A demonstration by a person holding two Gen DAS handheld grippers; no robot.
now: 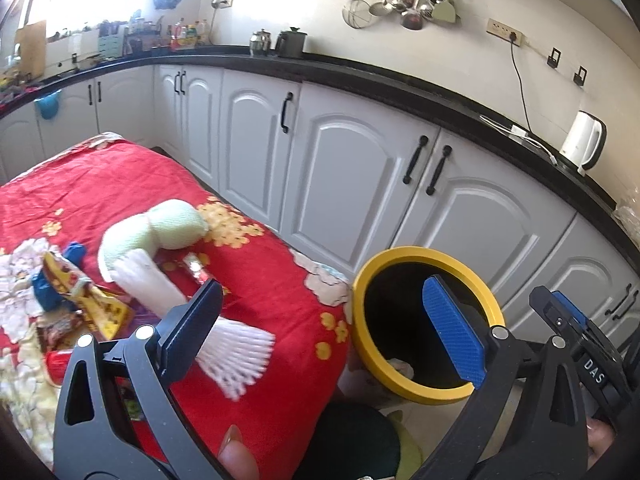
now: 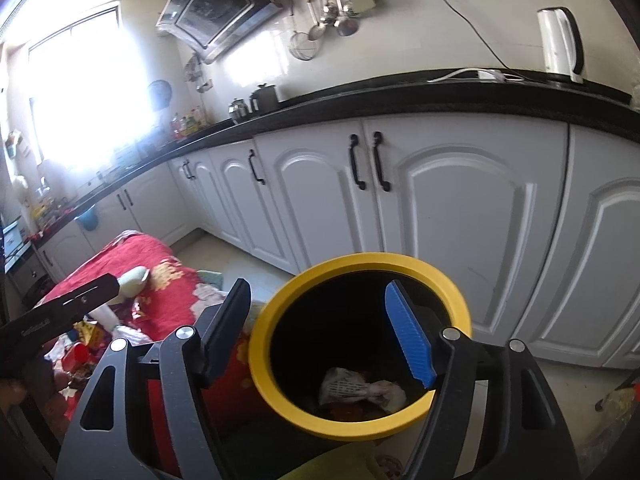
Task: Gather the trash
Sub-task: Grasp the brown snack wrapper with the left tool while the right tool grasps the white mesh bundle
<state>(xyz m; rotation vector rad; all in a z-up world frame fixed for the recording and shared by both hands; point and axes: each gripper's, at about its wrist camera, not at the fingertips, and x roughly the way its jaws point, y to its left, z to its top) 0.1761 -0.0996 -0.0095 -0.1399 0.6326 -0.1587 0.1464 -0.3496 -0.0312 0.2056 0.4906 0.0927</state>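
Note:
A black bin with a yellow rim point(image 1: 400, 254) stands on the floor beside the table's right end. In the right wrist view, crumpled paper point(image 2: 352, 388) lies at the bottom of the bin point(image 2: 276, 392). My right gripper point(image 2: 320, 320) hangs open over the bin's mouth with nothing between its fingers. My left gripper point(image 1: 324, 320) is wide open and empty above the table's near corner. On the red flowered cloth point(image 1: 120, 184) lie a white foam net point(image 1: 156, 288), a pale green foam sleeve point(image 1: 172, 220), a yellow snack wrapper point(image 1: 84, 296) and a blue scrap point(image 1: 48, 292).
White cabinets point(image 1: 340, 168) with black handles run under a black counter point(image 1: 360, 76) just behind the bin. A white kettle point(image 1: 582, 144) stands on the counter and utensils point(image 1: 412, 0) hang on the wall. A fingertip point(image 1: 236, 456) shows at the lower edge.

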